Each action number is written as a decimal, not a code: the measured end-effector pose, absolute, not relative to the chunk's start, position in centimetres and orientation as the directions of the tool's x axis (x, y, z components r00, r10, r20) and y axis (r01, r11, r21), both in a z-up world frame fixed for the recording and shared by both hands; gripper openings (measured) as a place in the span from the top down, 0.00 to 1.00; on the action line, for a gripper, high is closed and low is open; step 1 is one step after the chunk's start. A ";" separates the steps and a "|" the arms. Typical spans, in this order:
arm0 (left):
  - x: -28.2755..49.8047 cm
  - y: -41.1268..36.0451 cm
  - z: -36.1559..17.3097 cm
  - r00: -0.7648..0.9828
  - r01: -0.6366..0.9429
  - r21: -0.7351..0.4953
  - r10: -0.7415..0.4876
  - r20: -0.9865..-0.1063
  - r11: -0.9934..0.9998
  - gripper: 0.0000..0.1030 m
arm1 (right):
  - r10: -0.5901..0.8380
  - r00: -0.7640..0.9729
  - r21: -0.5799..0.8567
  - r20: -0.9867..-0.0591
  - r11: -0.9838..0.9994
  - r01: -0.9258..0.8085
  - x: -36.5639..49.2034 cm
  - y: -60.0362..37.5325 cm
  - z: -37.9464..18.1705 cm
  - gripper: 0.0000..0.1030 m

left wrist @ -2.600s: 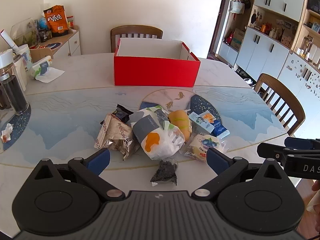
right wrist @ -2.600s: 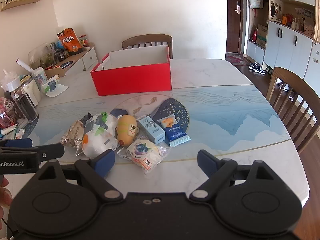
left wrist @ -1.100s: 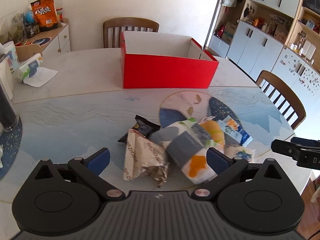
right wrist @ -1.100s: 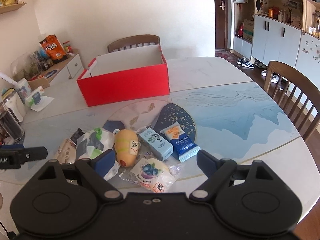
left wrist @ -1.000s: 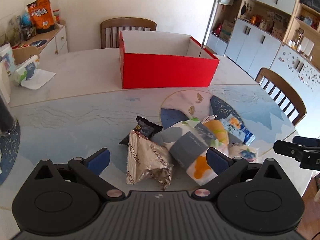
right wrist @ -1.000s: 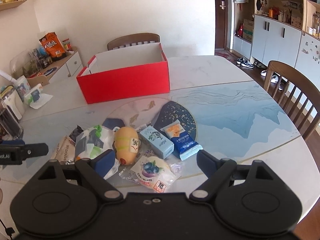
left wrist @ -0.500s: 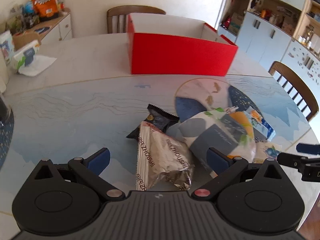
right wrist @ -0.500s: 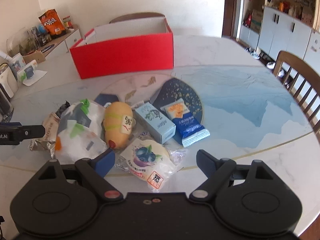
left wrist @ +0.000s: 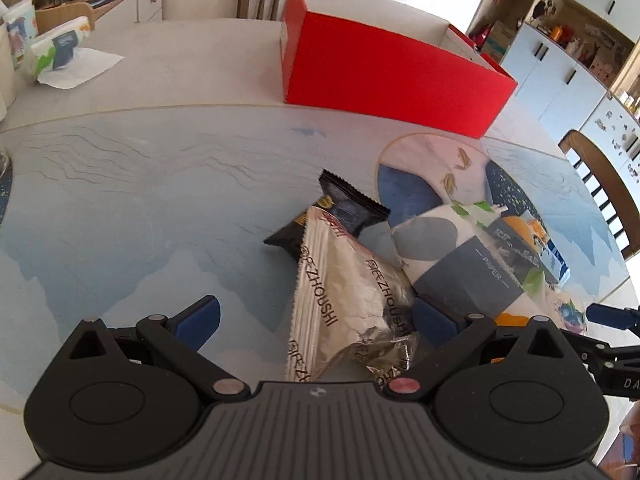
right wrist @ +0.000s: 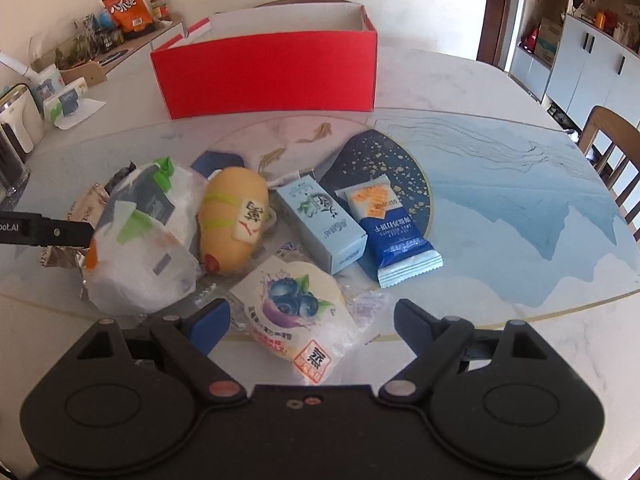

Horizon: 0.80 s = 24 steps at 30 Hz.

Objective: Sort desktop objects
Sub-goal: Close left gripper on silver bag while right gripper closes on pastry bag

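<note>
Left claw (left wrist: 314,322): matte black plastic body with a ribbed grey centre plate, two round discs at the sides, angular black linkage arms, blue fingertip pads (left wrist: 198,320), one silver and one red pivot screw. Right claw (right wrist: 310,322): the same black housing, blue pads (right wrist: 210,322), metallic pivot screws, two small holes at centre; white lettering "DA" on its side.

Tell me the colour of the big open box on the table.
Red outside, white inside; the box shows best in the right wrist view.

The black packet (left wrist: 340,216) lies partly under the silver packet (left wrist: 344,300), whose near end is hidden behind the left gripper (left wrist: 316,320) body.
</note>
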<state>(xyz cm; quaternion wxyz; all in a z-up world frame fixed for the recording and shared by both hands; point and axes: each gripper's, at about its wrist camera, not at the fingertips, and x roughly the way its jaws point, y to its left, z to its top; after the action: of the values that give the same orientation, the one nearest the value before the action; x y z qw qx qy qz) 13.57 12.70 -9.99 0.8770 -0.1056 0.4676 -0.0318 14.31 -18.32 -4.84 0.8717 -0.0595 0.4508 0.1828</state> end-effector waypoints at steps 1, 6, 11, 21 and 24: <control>13.6 12.5 -10.1 0.558 -0.039 -0.218 -0.160 -0.814 0.975 0.00 | 0.264 0.523 0.062 -0.810 0.926 -0.372 14.5 -18.3 -5.0 0.14; 13.7 12.2 -10.4 0.545 -0.035 -0.243 -0.185 -0.818 0.969 0.05 | 0.258 0.520 0.043 -0.814 0.920 -0.390 14.9 -18.1 -5.5 0.12; 13.9 12.2 -10.7 0.533 -0.034 -0.289 -0.227 -0.815 0.957 0.20 | 0.266 0.515 0.046 -0.815 0.915 -0.400 15.4 -17.9 -5.9 0.11; 13.5 12.1 -10.3 0.538 -0.023 -0.332 -0.268 -0.799 0.943 0.43 | 0.271 0.535 0.027 -0.800 0.907 -0.420 15.4 -17.9 -5.7 0.25; 13.4 12.1 -10.0 0.544 -0.018 -0.338 -0.274 -0.793 0.941 0.49 | 0.283 0.553 0.000 -0.783 0.891 -0.455 14.9 -17.5 -5.2 0.44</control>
<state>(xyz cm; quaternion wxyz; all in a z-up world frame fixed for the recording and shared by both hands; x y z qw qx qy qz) 13.37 12.09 -10.02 0.8650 -0.1547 0.4715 -0.0742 14.90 -17.54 -5.20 0.8755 -0.1015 0.4230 0.2106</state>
